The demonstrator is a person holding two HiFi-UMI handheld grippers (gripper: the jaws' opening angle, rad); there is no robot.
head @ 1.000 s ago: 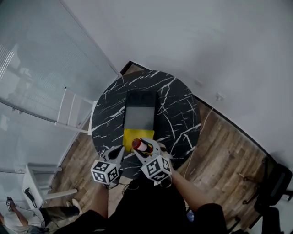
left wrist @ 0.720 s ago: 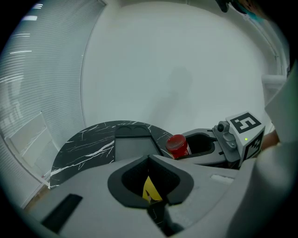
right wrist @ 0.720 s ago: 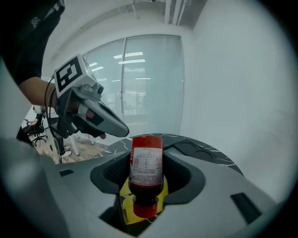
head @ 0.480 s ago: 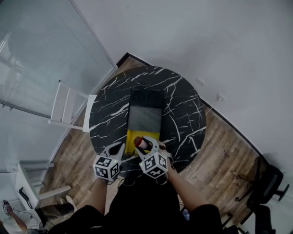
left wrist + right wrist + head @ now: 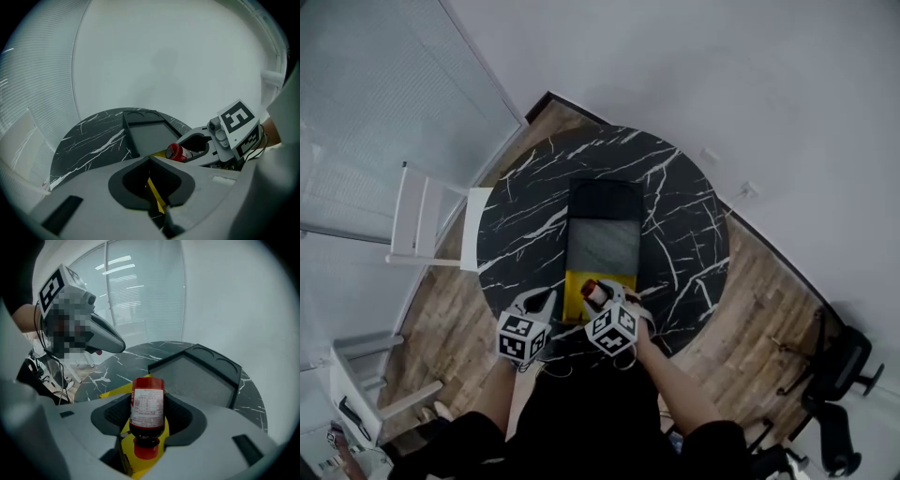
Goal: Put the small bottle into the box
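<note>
Above the near end of the box [image 5: 602,192], in the head view, the right gripper [image 5: 602,300] holds the small bottle [image 5: 593,292] over the box's yellow part [image 5: 578,286]. The left gripper [image 5: 539,305] hangs just left of that near end. The box lies along the middle of the round marble table [image 5: 534,216], and its grey inside looks empty.

In the left gripper view, the left gripper [image 5: 150,161] has its jaws drawn together with nothing in them, and a yellow strip shows through the slit. Right of the box [image 5: 140,126], the bottle [image 5: 177,152] lies on its side in the right gripper [image 5: 199,143], clear of the table [image 5: 89,140].

In the right gripper view, the right gripper [image 5: 146,397] is clamped on the labelled body of the bottle [image 5: 147,408], red cap toward the camera. The box [image 5: 201,376] lies beyond, and the left gripper [image 5: 115,343] floats to its left above the table [image 5: 136,357].

By my reading the pick-up is done. What is left is carrying the bottle forward over the grey well, lowering it and letting go.
</note>
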